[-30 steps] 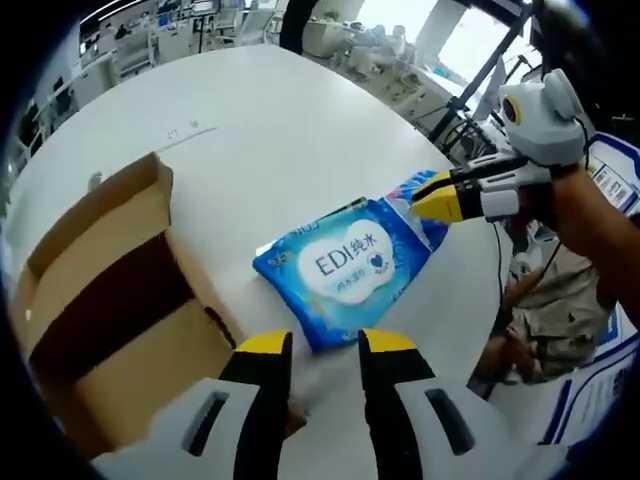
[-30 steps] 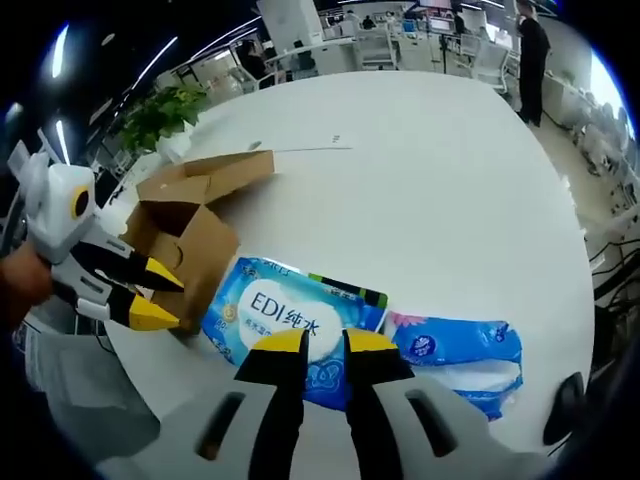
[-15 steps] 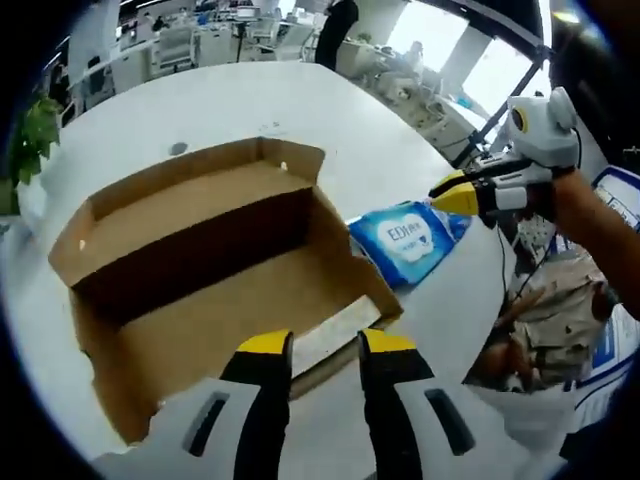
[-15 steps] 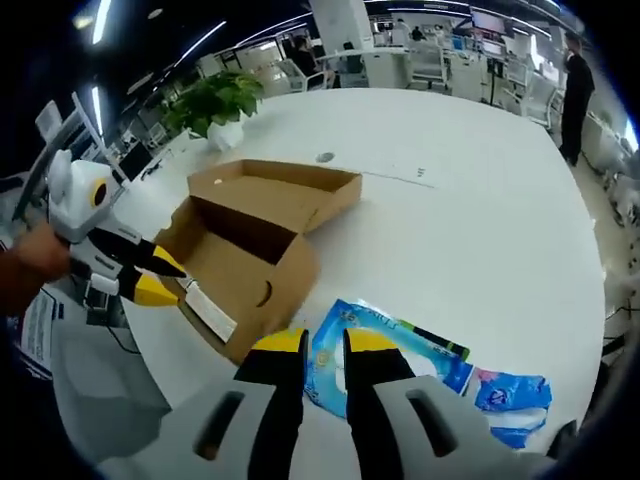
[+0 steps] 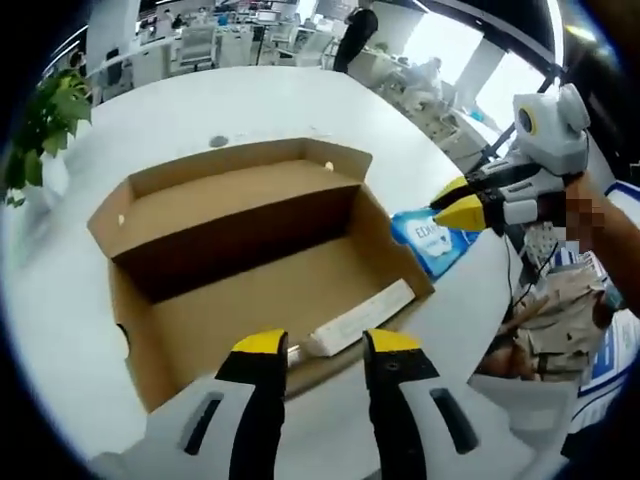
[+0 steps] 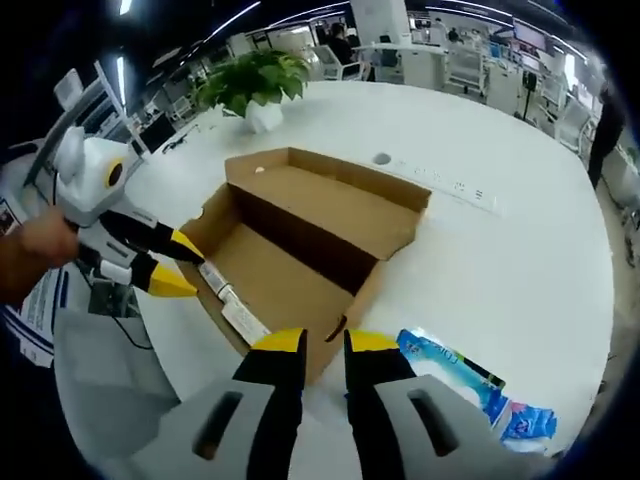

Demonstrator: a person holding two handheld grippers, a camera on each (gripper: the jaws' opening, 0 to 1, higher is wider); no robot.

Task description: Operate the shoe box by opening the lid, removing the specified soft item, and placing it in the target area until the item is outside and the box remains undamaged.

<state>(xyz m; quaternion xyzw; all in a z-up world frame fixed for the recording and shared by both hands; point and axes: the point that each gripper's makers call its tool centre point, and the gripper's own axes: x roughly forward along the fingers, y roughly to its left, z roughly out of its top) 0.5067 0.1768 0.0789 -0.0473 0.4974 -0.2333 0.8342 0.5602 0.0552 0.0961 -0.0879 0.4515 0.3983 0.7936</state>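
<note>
Between my left gripper's (image 5: pixel 318 345) parted, empty jaws lies the near wall of the open shoe box (image 5: pixel 250 290), a white label strip (image 5: pixel 358 318) on it. My right gripper (image 6: pixel 322 343) hovers just off the box's corner, jaws narrowly apart, gripping nothing. Beyond the box, the blue wipes pack (image 6: pixel 445 375) lies flat on the white table (image 6: pixel 510 250), a potted plant (image 6: pixel 252 85) across.

The shoe box (image 5: pixel 250 270) is matt brown cardboard (plain, unprinted inside); the wipes pack (image 6: pixel 452 372) glossy blue plastic film; the table (image 6: pixel 520 250) smooth white.
</note>
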